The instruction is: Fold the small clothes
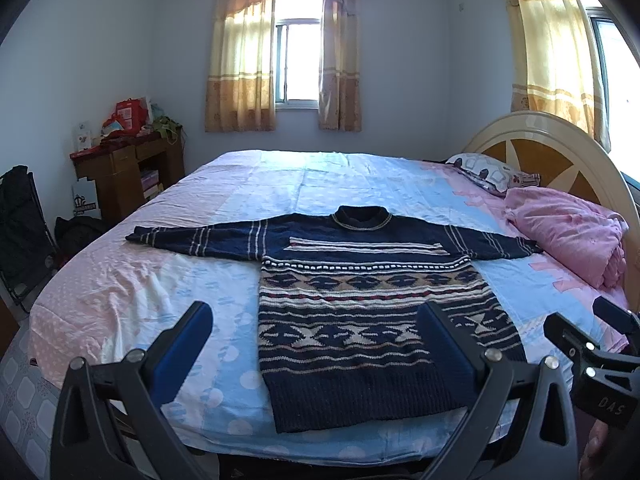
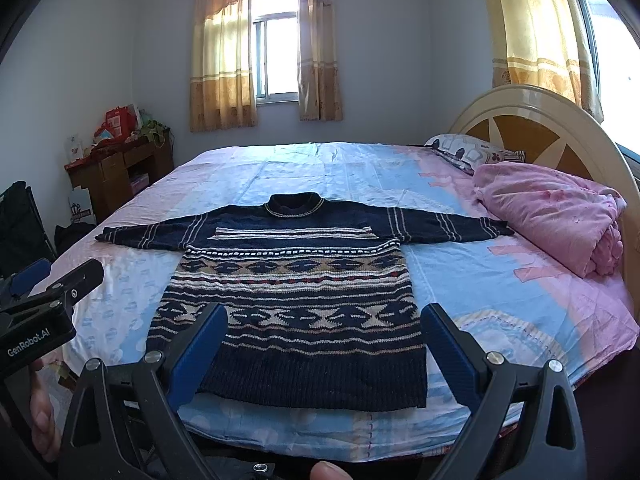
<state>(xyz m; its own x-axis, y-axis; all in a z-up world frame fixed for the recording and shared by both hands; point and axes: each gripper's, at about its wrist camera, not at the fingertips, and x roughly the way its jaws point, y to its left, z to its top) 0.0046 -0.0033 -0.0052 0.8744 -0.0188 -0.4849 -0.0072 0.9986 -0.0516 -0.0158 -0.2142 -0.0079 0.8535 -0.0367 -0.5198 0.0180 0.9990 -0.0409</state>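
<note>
Both grippers, left (image 1: pixel 316 324) and right (image 2: pixel 322 326), gape wide, empty, above sweater (image 2: pixel 292 300).
Thick soft knit, probably limp, grippy; pinch sleeve cuffs or ribbed hem corners.

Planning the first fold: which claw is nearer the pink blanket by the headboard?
Right. The right claw hangs over the sweater's hem, on the side of the pink blanket; the left claw hangs farther off, toward the sweater's other side.

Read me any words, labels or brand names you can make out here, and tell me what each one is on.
"GenRobot.AI": on the body of the left claw, seen from the right wrist view.
"DAS": on the body of the right claw, seen from the left wrist view.
Red packages on the wooden desk: print too small to read.
</note>
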